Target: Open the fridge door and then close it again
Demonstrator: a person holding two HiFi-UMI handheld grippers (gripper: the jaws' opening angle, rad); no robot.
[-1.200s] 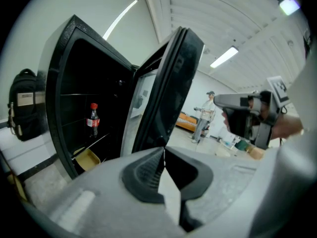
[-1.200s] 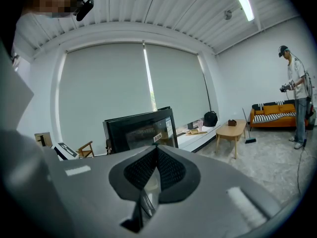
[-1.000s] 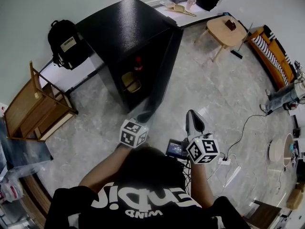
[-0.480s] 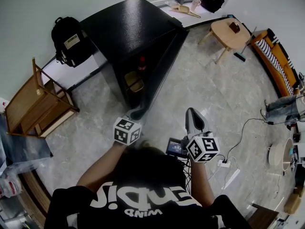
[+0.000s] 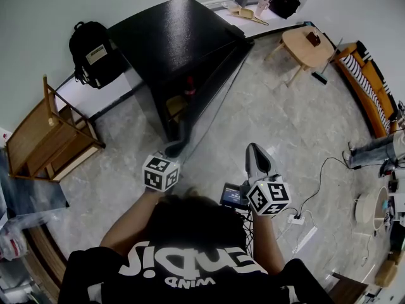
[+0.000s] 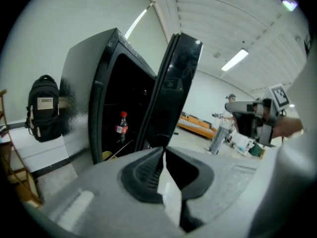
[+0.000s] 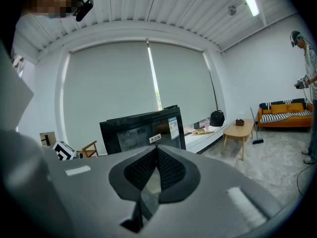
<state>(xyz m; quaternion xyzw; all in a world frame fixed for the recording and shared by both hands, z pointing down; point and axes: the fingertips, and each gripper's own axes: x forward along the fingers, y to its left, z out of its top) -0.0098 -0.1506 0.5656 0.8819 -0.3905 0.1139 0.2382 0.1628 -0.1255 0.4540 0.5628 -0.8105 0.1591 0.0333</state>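
Observation:
The black fridge [image 5: 177,37] stands against the wall with its door [image 5: 218,81] ajar by a narrow gap. Inside I see a red-capped bottle [image 6: 121,128] and something yellow below it. My left gripper [image 5: 178,144] is shut with nothing between its jaws, and its tips sit at the door's free edge [image 6: 168,113], low down. I cannot tell whether they touch it. My right gripper [image 5: 256,160] is shut and empty, held level in front of me, away from the fridge [image 7: 143,128].
A black backpack [image 5: 92,52] hangs left of the fridge, above a wooden chair [image 5: 50,138]. A round wooden table [image 5: 307,43] and an orange sofa [image 5: 367,75] are at the right. A cable and power strip [image 5: 297,217] lie near my feet. Another person [image 5: 373,151] stands at the far right.
The fridge door has swung further toward shut, narrowing the gap. My left gripper has moved left and toward the fridge along with the door's edge. The right gripper has stayed put.

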